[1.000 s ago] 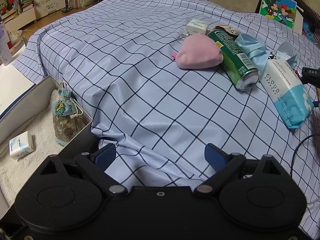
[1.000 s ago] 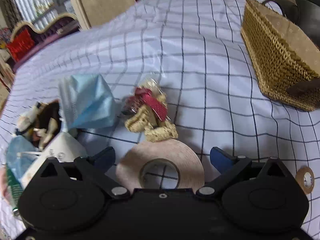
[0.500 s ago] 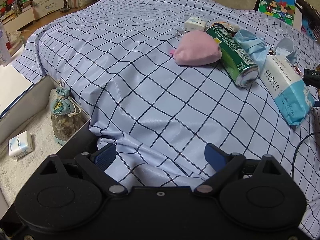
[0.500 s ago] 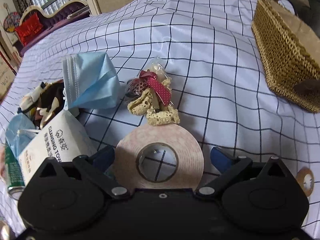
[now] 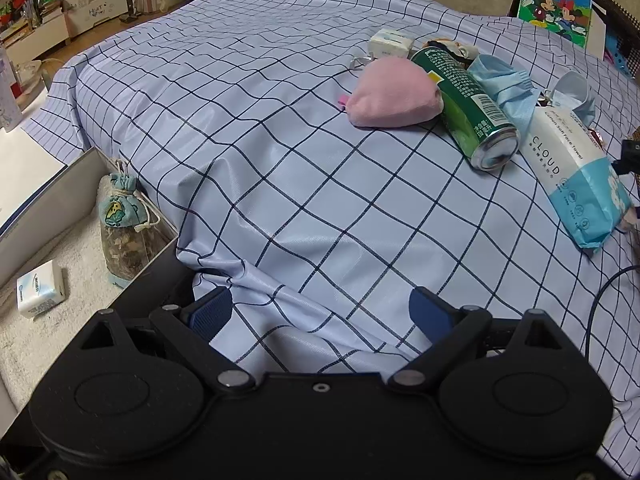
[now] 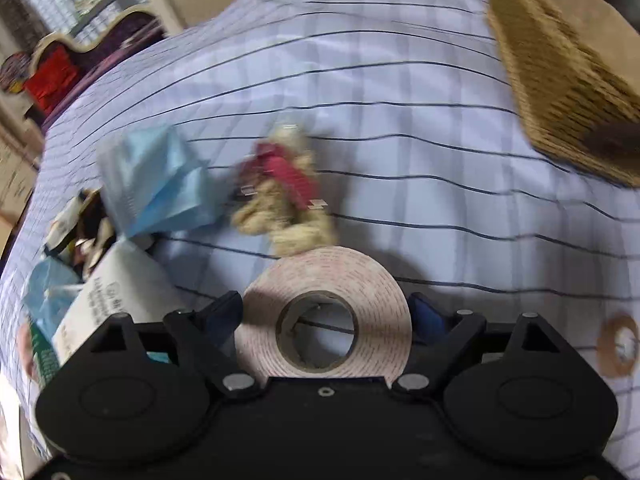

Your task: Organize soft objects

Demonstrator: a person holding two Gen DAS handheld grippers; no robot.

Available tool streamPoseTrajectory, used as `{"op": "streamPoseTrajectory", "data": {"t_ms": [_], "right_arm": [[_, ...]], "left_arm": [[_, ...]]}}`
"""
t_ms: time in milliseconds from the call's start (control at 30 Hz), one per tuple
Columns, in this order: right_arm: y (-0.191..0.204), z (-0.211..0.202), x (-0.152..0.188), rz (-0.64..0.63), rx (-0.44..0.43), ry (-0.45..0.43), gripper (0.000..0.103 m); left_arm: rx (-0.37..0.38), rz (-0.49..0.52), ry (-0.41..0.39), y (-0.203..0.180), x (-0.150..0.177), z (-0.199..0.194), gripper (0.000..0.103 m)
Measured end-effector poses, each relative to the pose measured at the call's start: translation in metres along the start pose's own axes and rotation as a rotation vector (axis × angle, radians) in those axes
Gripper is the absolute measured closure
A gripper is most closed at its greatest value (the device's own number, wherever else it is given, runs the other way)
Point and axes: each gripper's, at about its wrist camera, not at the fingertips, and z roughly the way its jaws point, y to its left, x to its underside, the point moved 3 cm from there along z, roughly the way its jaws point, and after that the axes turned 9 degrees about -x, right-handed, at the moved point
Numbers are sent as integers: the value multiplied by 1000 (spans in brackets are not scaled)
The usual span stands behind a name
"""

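A pinkish tape roll (image 6: 372, 280) lies flat between the fingers of my right gripper (image 6: 324, 316). Its jaws are closing, and both blue pads touch the roll's sides. The roll looks sharp while the bedspread around it is blurred. Just beyond it lie a beige lace sachet with a red ribbon (image 6: 284, 200) and a blue face mask (image 6: 160, 184). My left gripper (image 5: 320, 316) hangs open over the checked cloth's near edge with nothing between its fingers. Farther off lie a pink pouch (image 5: 394, 98), a green can (image 5: 468, 108) and a face-towel pack (image 5: 576, 176).
A wicker basket (image 6: 560, 80) stands at the far right of the bed. A small tape ring (image 6: 618, 346) lies at the right edge. Left of the bed, a towel-lined box (image 5: 72, 184) holds a drawstring sachet (image 5: 120, 216) and a small tissue pack (image 5: 40, 288).
The right gripper's fingers have drawn in from wide open to the sides of the tape roll, and its view has tilted and blurred. The left gripper has stayed where it was.
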Motion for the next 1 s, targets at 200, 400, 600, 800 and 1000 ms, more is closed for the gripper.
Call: {"op": "streamPoseTrajectory", "data": {"t_ms": [200, 400, 600, 800, 1000], "right_arm": [[-11, -17, -1, 8, 53, -78, 0], [3, -11, 5, -48, 90, -86, 0], [-4, 0, 21, -86, 155, -75, 0], [-12, 0, 33, -72, 103, -140, 9], [-12, -8, 47, -65, 95, -219, 9]], "left_arm": [[4, 12, 10, -5, -1, 1, 11], [17, 25, 18, -16, -19, 2, 11], [27, 47, 7, -37, -52, 5, 11], [46, 31, 12, -50, -77, 13, 11], [25, 24, 6, -58, -103, 27, 11]]}}
